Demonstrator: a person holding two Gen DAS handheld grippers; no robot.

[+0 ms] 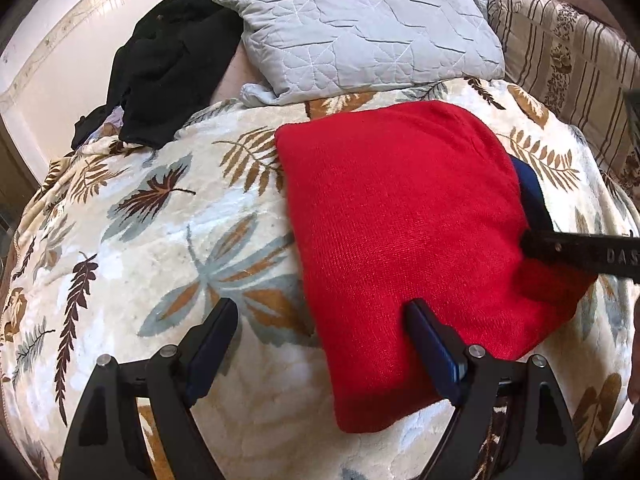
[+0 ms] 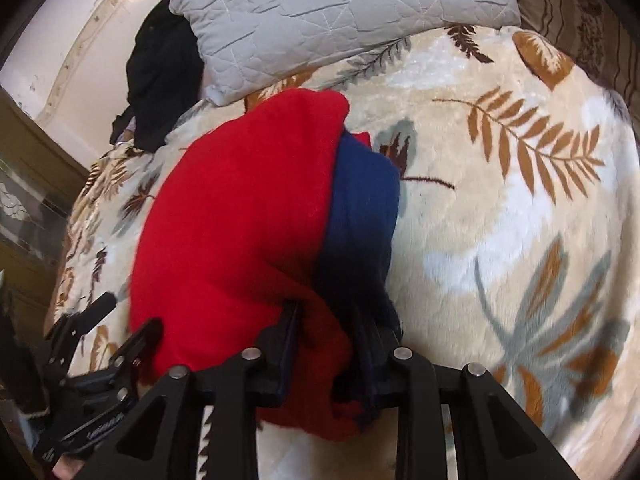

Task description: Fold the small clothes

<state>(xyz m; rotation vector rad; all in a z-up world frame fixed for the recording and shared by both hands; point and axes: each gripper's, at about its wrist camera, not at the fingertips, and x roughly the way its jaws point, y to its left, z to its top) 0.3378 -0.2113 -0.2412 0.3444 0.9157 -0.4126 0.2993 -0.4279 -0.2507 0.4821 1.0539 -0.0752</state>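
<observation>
Red knit garment (image 1: pixel 400 220) lies folded on the leaf-print blanket (image 1: pixel 160 240), a navy layer (image 2: pixel 360 208) showing beneath. Right gripper (image 2: pixel 328 320) fingers pinch its near corner; left gripper (image 1: pixel 320 320) fingers stand wide, empty. Risk: pulling that corner could drag the fold open.

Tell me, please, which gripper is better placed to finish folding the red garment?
Right. The right gripper is already shut on the red garment edge, while the left gripper hangs open, holding nothing.
</observation>
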